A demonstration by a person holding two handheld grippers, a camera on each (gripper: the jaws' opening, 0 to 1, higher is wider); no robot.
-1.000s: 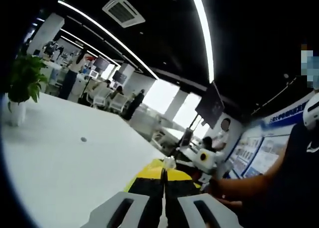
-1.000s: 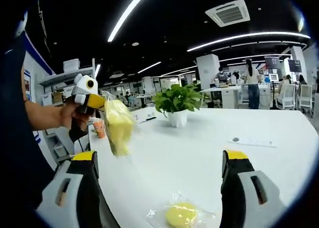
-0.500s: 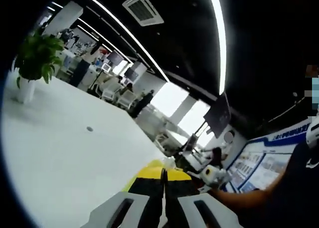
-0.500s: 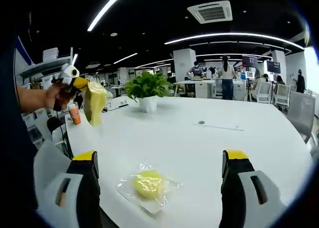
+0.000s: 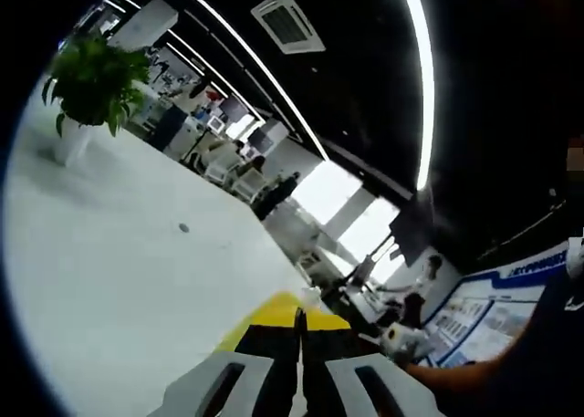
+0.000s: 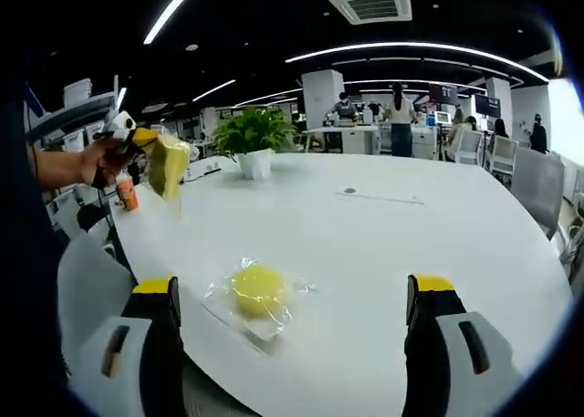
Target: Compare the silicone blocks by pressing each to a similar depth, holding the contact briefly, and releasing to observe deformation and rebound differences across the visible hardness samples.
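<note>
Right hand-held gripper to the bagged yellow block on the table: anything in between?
Nothing visible. The bagged yellow block lies on the white table just ahead of the open right hand-held gripper, with bare tabletop between. The left hand-held gripper holds another yellow bagged block up off to the side, and the potted plant stands well behind.

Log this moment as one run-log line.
left gripper: shut on yellow silicone block in clear bag, held aloft | right gripper: open above second bagged yellow block on white table

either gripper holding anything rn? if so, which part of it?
Left gripper is shut on the bagged yellow block, pinched at the bag's top edge so it hangs. Right gripper is open, holding nothing; another bagged yellow block lies on the white table.
</note>
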